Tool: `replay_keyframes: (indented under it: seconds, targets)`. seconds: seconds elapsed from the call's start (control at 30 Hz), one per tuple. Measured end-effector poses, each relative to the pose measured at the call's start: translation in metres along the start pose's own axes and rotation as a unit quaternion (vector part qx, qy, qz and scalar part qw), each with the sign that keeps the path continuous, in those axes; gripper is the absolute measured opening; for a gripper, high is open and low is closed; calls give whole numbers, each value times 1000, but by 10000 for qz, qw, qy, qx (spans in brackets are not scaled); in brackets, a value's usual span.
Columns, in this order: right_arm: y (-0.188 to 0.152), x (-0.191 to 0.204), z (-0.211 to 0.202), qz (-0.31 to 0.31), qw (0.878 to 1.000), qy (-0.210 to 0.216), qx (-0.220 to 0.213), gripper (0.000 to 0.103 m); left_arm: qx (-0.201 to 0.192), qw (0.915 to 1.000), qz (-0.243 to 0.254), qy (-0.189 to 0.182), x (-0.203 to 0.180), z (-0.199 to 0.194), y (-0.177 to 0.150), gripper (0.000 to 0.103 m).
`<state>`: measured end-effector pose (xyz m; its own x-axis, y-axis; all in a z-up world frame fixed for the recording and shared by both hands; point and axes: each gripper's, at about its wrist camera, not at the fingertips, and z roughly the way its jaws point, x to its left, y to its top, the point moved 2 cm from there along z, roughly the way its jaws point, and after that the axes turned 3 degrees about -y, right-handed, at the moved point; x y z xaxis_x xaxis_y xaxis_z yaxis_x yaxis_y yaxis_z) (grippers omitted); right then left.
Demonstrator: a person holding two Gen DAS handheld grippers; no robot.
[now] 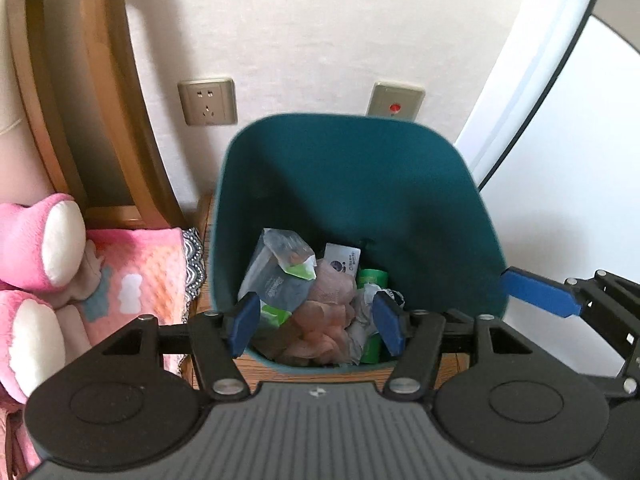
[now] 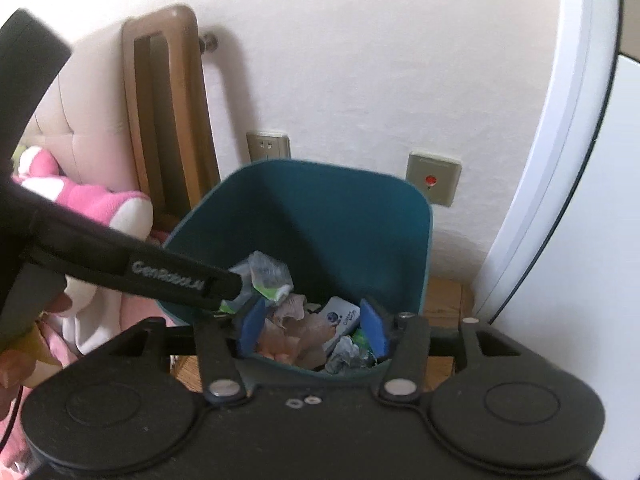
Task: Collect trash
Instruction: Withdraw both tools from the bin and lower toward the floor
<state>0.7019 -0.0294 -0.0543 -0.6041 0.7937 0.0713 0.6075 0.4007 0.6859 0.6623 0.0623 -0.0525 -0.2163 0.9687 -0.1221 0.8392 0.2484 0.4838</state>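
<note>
Teal plastic trash bin (image 1: 352,184), smooth-walled, rounded-rectangle mouth, stands on a wood-grain floor (image 1: 320,376) against the pale textured wall (image 1: 320,20). Inside the bin, at the bottom: crinkly clear/grey plastic packaging (image 1: 276,268) w/ green print on the left, crumpled pinkish tissue (image 1: 324,312) in the middle, a small white carton (image 1: 342,260) w/ a dark round logo toward the back, a green cylinder (image 1: 372,278) and scrunched grey-white paper (image 1: 362,320) on the right.

Left hand-held gripper (image 1: 316,320) hangs over the bin's near rim, pointing down into it; its blue pads (image 1: 242,322) are set wide apart, nothing between them. Right hand-held gripper (image 2: 314,328) sits likewise over the near rim, jaws spread, empty; in the left wrist view one of its blue fingers (image 1: 540,292) lies just outside the bin's right wall. In the right wrist view the left unit's black body crosses in from the bin's left side, reaching the rim.

Behind the bin on the wall: a metallic socket plate (image 1: 207,101) to the left, a switch plate (image 1: 396,100) w/ a red dot to the right. Left of the bin: curved wooden bed frame (image 1: 100,120), pink plush toy (image 1: 40,240) w/ white soles, bumpy pink-orange blanket (image 1: 140,276). Right of the bin: white door frame (image 1: 540,80).
</note>
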Motion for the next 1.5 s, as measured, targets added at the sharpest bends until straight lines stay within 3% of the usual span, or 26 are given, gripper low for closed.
replay_keyframes:
  seconds: [0.5, 0.63, 0.93, 1.27, 1.5]
  targets:
    - [-16, 23, -85, 460, 9979, 62, -444, 64, -682, 9967, 325, -311, 16, -109, -53, 61]
    - [-31, 39, -113, 481, 9972, 115, -562, 73, -813, 9953, 394, -352, 24, -138, -76, 75]
    - [-72, 69, -168, 738, 9945, 144, -736, 90, -1071, 9907, 730, -420, 45, -188, -135, 79]
    - [-123, 85, -193, 1052, 9918, 71, -724, 101, -1038, 9886, 956, -525, 52, -205, -191, 80]
    - [-180, 83, -169, 776, 9966, -81, -252, 102, -816, 9915, 943, -377, 50, -171, -240, 80]
